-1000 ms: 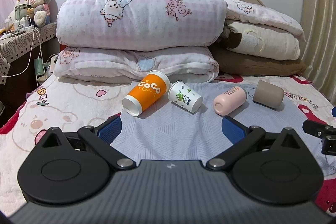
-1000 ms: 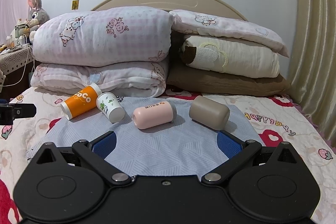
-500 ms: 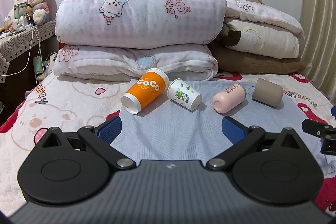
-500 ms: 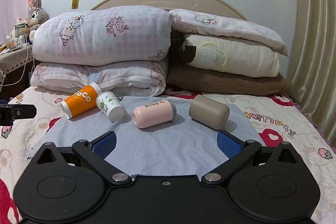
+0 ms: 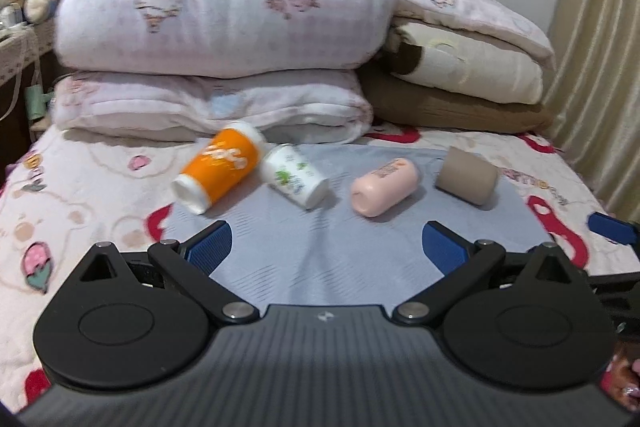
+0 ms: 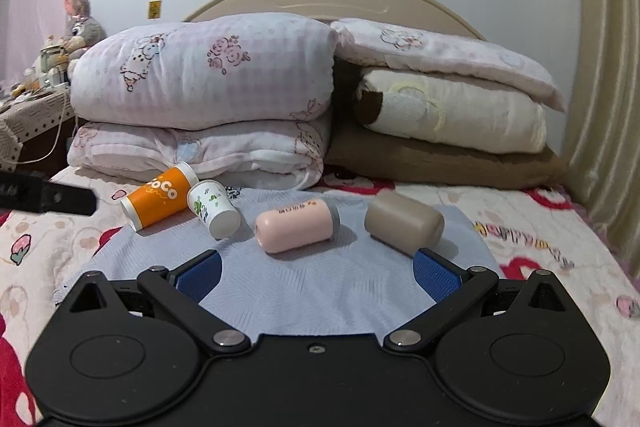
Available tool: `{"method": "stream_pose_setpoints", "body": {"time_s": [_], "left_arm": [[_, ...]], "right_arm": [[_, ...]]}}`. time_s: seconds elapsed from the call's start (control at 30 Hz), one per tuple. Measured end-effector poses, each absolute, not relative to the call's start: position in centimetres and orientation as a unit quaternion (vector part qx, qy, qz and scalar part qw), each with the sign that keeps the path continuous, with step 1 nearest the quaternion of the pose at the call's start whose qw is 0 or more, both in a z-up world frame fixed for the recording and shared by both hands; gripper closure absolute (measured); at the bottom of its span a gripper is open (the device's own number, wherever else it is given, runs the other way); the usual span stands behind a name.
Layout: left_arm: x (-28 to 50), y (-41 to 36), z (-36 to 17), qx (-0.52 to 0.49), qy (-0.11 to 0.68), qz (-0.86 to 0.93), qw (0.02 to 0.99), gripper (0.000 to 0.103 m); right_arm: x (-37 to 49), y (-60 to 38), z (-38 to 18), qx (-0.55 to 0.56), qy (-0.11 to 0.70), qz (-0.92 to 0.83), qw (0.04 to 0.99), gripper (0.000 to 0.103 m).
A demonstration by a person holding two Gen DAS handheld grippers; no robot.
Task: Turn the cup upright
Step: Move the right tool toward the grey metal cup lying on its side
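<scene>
Left gripper [image 5: 326,245] spread wide, nothing between blue pads, low over grey-blue cloth [image 5: 320,251]. Right gripper [image 6: 318,273] likewise wide, empty. Ahead on cloth, four cups lying on sides in row: orange CoCo cup [image 5: 218,167], white green-print cup [image 5: 296,177] touching it, pink cup [image 6: 296,231], taupe cup [image 6: 404,221]. Folded quilts [image 6: 208,87] behind.

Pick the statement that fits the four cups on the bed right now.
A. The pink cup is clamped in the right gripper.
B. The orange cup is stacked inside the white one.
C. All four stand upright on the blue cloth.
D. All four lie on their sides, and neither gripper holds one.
D: the orange cup, white cup, pink cup and taupe cup all lie tipped over, with the right gripper and left gripper open and empty.
</scene>
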State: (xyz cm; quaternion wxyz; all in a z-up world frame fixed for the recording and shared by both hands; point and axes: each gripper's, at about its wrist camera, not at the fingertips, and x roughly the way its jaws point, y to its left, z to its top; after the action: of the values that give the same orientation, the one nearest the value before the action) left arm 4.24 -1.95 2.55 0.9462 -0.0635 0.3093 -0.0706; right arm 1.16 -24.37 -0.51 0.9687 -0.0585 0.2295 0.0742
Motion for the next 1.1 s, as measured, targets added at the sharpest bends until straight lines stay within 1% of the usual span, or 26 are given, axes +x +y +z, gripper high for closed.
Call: {"method": "stream_pose_setpoints", "body": {"time_s": [0.13,0.27,0.37,0.53,0.7,0.9,1.03,1.1], "left_arm": [[7.0,-4.4,3.5,-0.06,0.334,-0.095,0.936,0.0],[9.9,-7.0,3.5,-0.081,0.359,-0.122,0.922,0.0],[12.0,-8.9,2.8,-0.102,0.374,-0.149,0.91,0.0],[15.6,-12.5,0.7,-0.108,0.385,-0.168,0.901,0.002],[18.6,-14.2,-1.6,-0.162,0.391,-0.191,0.886,0.002],[22.8,-17.0,-4.0,-0.155,0.406,-0.205,0.877,0.003],[24.7,-18.2,-5.4,-0.187,0.407,-0.219,0.867,0.004],[25.8,-18.9,-6.3,-0.202,0.413,-0.228,0.858,0.005]], "right_arm": [[2.8,-25.5,0.6,-0.099,0.222,0.101,0.965,0.0],[4.7,-26.5,1.0,-0.144,0.216,0.125,0.958,0.0],[6.8,-27.1,0.5,-0.183,0.235,0.145,0.944,0.0],[9.8,-28.1,-0.8,-0.253,0.258,0.183,0.915,0.001],[13.3,-29.0,-2.0,-0.324,0.286,0.201,0.879,0.001],[18.0,-30.7,-3.8,-0.323,0.322,0.208,0.865,0.002],[20.5,-31.1,-5.5,-0.34,0.331,0.195,0.859,0.004],[21.7,-31.3,-6.1,-0.336,0.332,0.192,0.86,0.004]]}}
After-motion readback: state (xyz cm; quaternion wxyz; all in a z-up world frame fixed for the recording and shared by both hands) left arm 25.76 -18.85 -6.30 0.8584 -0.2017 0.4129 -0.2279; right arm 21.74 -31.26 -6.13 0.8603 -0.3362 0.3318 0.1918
